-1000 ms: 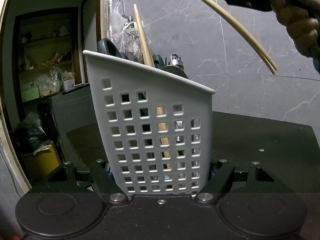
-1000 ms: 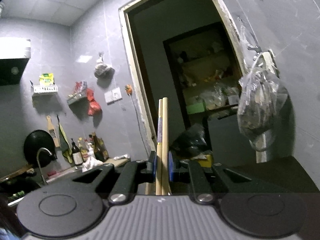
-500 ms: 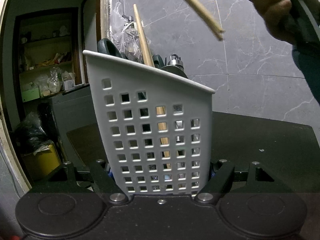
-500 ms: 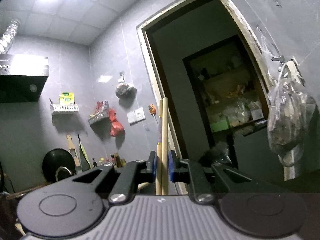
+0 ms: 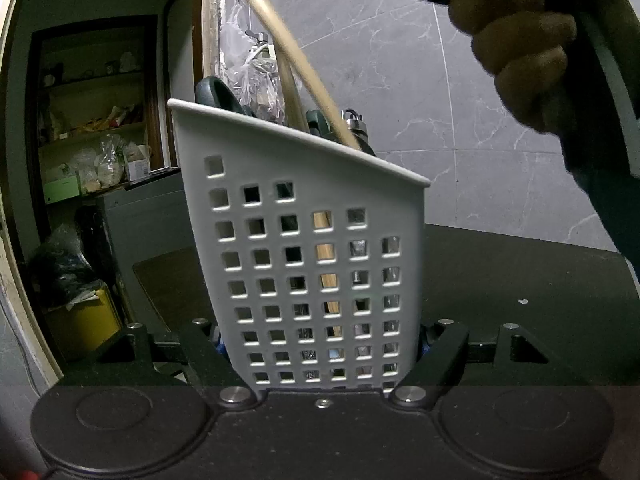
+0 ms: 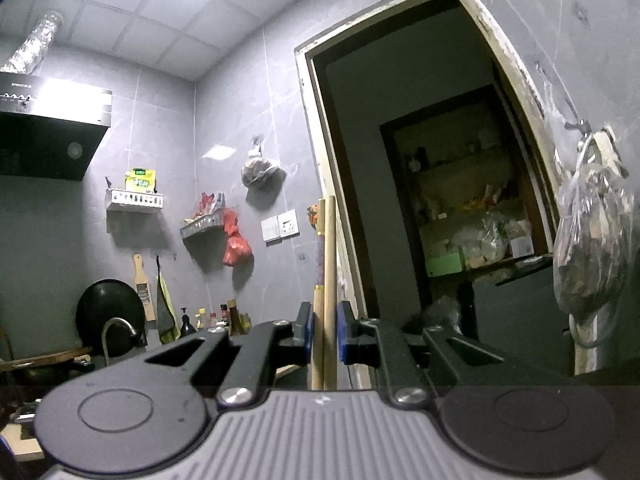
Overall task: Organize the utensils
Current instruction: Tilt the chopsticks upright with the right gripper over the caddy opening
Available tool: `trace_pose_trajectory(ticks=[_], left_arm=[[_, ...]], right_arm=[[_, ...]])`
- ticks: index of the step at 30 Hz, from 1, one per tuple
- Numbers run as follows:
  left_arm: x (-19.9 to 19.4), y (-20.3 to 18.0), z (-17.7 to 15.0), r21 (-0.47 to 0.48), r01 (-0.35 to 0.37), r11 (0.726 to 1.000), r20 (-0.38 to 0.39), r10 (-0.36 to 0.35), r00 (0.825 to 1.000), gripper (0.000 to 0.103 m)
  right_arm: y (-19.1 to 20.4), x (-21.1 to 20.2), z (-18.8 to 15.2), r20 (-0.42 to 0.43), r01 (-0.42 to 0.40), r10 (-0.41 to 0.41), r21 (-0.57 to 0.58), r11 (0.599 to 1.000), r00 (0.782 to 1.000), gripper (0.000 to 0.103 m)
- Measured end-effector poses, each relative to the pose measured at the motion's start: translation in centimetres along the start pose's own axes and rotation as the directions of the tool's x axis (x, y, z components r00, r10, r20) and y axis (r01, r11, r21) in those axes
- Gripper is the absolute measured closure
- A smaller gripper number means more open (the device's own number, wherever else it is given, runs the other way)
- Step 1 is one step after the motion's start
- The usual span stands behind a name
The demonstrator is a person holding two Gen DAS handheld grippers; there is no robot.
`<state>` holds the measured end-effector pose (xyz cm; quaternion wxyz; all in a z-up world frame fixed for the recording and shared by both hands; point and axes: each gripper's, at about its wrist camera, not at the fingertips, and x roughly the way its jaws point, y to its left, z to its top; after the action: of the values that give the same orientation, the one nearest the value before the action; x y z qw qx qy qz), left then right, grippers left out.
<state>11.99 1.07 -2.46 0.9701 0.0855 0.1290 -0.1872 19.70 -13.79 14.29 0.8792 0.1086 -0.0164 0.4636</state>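
My left gripper (image 5: 322, 354) is shut on the base of a white perforated utensil holder (image 5: 304, 248), which stands upright on the black countertop (image 5: 520, 288). The holder contains dark-handled tools, a metal utensil and a wooden stick. My right gripper (image 6: 324, 334) is shut on a pair of wooden chopsticks (image 6: 326, 280). In the left wrist view those chopsticks (image 5: 292, 56) slant down from the upper left, and their tips are inside the holder's top. The hand gripping the right gripper (image 5: 516, 52) is at the upper right, above the holder.
A grey tiled wall (image 5: 420, 92) rises behind the countertop. A plastic bag (image 6: 592, 240) hangs from a wall hook next to a doorway (image 6: 440, 200) that opens onto pantry shelves. A sink, bottles and a range hood (image 6: 48, 136) are on the far side.
The right gripper has swung the chopsticks from high at the upper right down and left, and their tips have gone into the holder's top. The left gripper and holder have not moved.
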Motion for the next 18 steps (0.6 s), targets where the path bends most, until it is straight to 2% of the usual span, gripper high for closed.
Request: trace_pose_trajectory(ticks=[6,18], left_arm=[[0.0,-0.1,0.0,0.000,-0.001,1.000,0.000,0.001,1.000,0.025],[0.0,0.0,0.0,0.000,0.000,1.000,0.000,0.000,1.000,0.025]], right_arm=[[-0.7,0.2,-1.2,-0.012,0.012,-0.012,0.030,0.999,1.000,0.090],[-1.2,-0.2,-3.1,0.016,0.026,-0.027,0.060,0.998,1.000,0.089]])
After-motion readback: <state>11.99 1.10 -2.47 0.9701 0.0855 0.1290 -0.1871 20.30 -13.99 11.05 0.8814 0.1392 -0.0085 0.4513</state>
